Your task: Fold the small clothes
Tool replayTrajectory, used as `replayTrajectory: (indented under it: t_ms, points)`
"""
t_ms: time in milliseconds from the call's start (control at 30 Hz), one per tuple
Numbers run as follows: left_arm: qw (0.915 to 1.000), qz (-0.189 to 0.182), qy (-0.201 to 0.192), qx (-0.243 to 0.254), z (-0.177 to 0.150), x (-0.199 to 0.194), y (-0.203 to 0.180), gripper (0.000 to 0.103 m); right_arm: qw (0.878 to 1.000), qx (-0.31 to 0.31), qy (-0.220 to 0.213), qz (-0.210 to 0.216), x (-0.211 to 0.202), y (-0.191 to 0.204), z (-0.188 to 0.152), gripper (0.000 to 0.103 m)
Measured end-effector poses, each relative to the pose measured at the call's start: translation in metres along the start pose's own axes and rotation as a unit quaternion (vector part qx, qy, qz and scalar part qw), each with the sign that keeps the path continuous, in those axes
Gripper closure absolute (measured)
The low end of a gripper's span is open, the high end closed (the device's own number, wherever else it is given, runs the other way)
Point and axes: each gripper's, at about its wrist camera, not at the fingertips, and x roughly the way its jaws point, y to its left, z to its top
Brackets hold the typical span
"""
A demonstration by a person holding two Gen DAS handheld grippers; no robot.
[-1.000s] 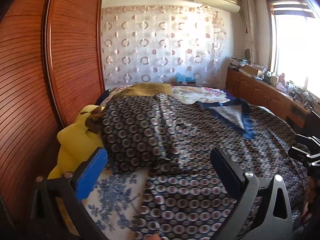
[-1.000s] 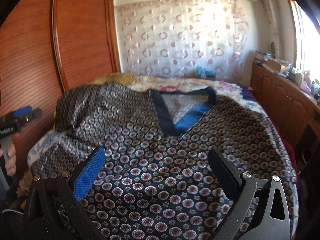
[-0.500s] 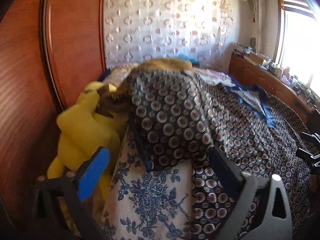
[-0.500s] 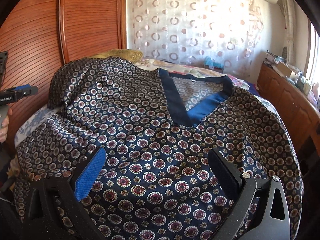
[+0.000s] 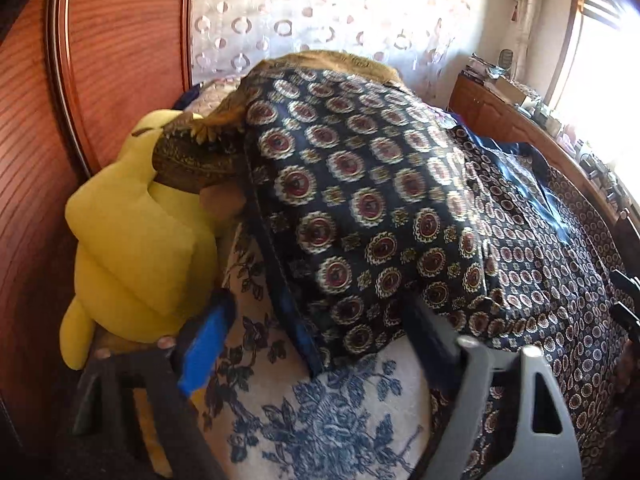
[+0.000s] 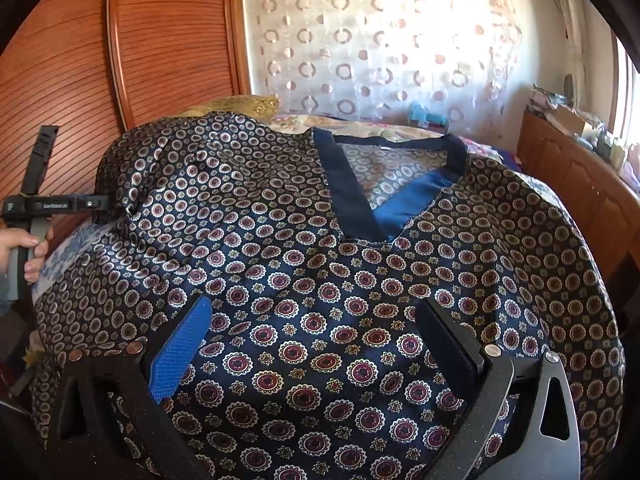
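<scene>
Closer now, left gripper (image 5: 316, 332) narrows around one garment's (image 5: 360, 208) sleeve edge.

Almost no legible text in either view

In the right wrist view, the left gripper (image 6: 102, 204) carries a small strip of white lettering along its black side bar, too small and blurred to read. The garment (image 6: 320, 320), the curtain (image 6: 380, 40) and the bedsheet (image 5: 320, 420) bear only patterns, with no words or numbers.
</scene>
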Motion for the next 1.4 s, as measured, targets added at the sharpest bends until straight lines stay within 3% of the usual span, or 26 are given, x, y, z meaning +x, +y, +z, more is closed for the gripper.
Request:
replayTrajectory:
  t_ms: [33,200,267,433,467,500,600,900,1133,1267,1400]
  points:
    - [1.0000,-0.001,0.001,-0.002,-0.001,0.001,0.002,0.029,1.000,-0.001,-0.003,-0.001,-0.001,0.000,0.000,0.000]
    - [0.9997,0.022,-0.007,0.005,-0.004,-0.004,0.009,0.060,1.000,-0.006,-0.011,-0.004,-0.005,0.002,-0.001,0.000]
    - [0.9999,0.007,-0.013,0.003,-0.005,-0.007,0.008,0.069,1.000,-0.008,-0.011,-0.004,-0.005,0.002,-0.001,0.000]
    - [0.9995,0.012,-0.022,0.018,-0.002,-0.010,0.007,0.069,1.000,-0.008,-0.012,-0.004,-0.006,0.003,-0.001,0.000]
    - [0.9995,0.010,-0.023,0.018,-0.001,-0.011,0.007,0.075,1.000,-0.008,-0.012,-0.004,-0.005,0.003,-0.001,0.000]
    - [0.9994,0.009,-0.026,0.021,-0.001,-0.013,0.007,0.090,1.000,-0.008,-0.013,-0.004,-0.005,0.003,-0.001,0.000]
    - [0.9988,0.002,-0.043,0.025,0.002,-0.024,0.003,0.100,1.000,-0.009,-0.013,-0.004,-0.005,0.003,-0.001,0.000]
    - [0.9921,-0.037,-0.094,0.075,0.048,-0.067,-0.049,0.102,1.000,-0.010,-0.013,-0.003,-0.005,0.004,0.000,0.000]
    - [0.9790,-0.078,-0.093,0.164,0.077,-0.072,-0.136,0.102,1.000,-0.011,-0.013,-0.003,-0.005,0.004,-0.001,0.000]
    - [0.9749,-0.081,-0.076,0.193,0.074,-0.068,-0.165,0.087,1.000,-0.012,-0.013,-0.002,-0.005,0.004,-0.001,0.000]
    - [0.9757,-0.072,-0.073,0.194,0.062,-0.073,-0.160,0.067,1.000,-0.012,-0.014,-0.001,-0.005,0.005,-0.001,0.000]
